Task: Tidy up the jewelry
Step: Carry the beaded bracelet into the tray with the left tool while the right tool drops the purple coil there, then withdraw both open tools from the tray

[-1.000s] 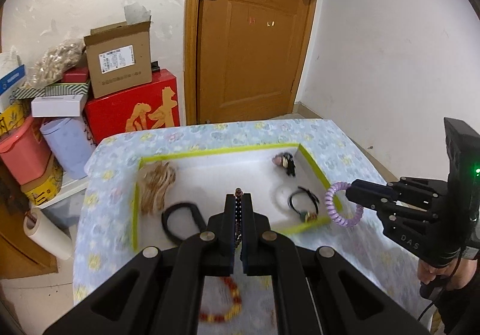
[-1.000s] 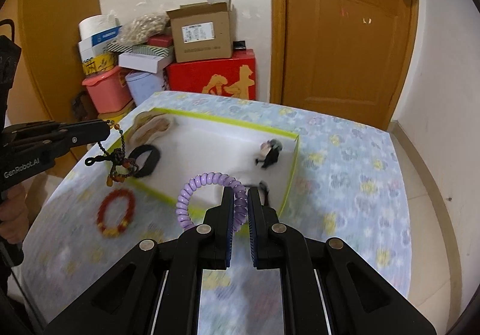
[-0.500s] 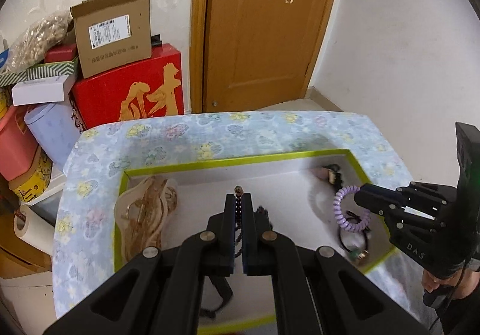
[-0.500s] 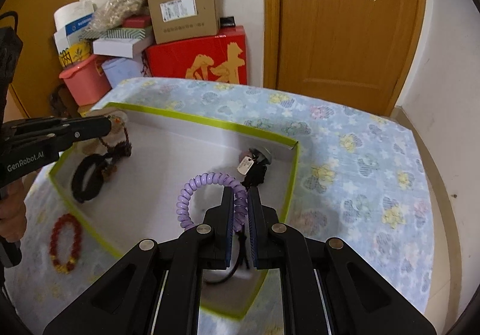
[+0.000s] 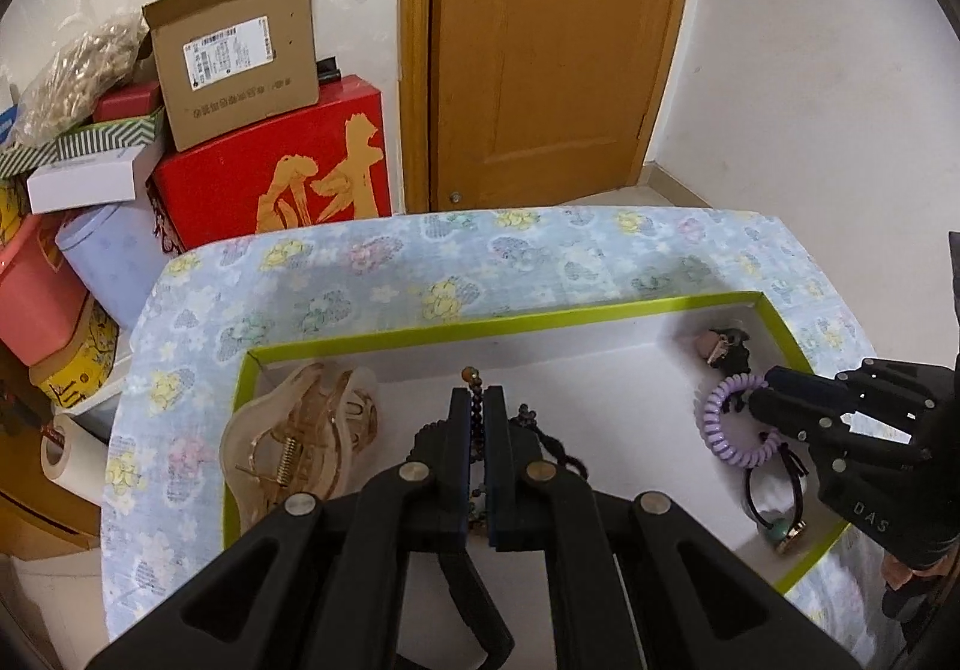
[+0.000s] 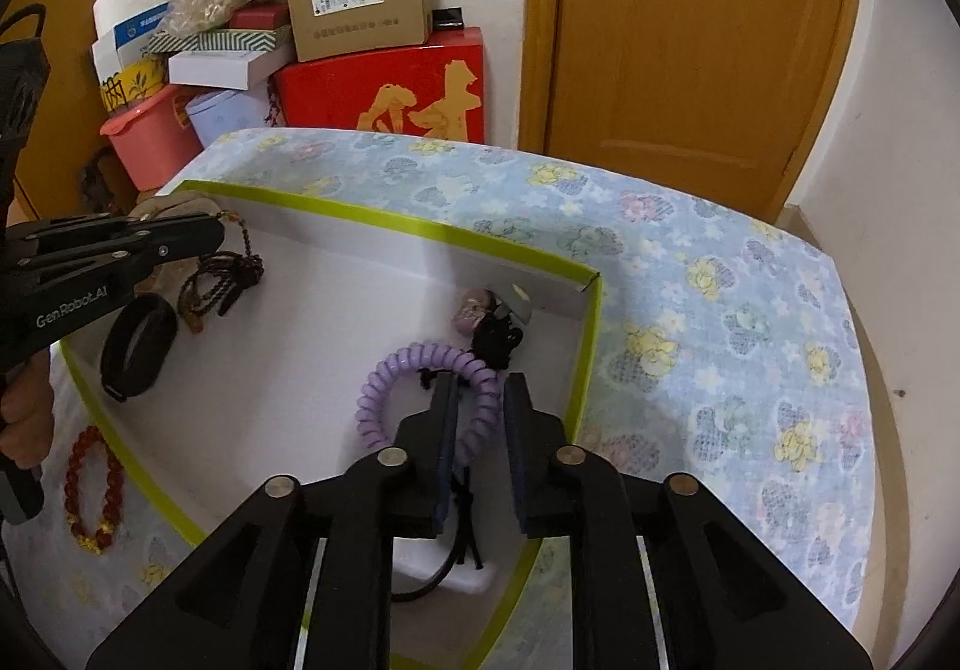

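Note:
A white box with a green rim (image 5: 498, 328) (image 6: 420, 229) lies on the flowered cloth. My left gripper (image 5: 478, 406) (image 6: 219, 232) is shut on a dark bead necklace (image 5: 474, 412) (image 6: 225, 274), which hangs down into the box. My right gripper (image 6: 478, 388) (image 5: 759, 391) is open inside the box's right end, its jaws astride the purple coil hair tie (image 6: 414, 364) (image 5: 729, 424), which rests on the box floor.
In the box lie a beige claw clip (image 5: 300, 448), a black bangle (image 6: 138, 346), a black hair tie with a bead (image 5: 774, 496) and a small pink-black clip (image 6: 492, 316). A red bead bracelet (image 6: 90, 490) lies on the cloth outside. Stacked boxes (image 5: 264, 129) and a door (image 5: 558, 45) stand behind.
Both grippers have moved down and forward into the box. My right gripper has opened and let go of the purple coil tie. The necklace now hangs lower into the box.

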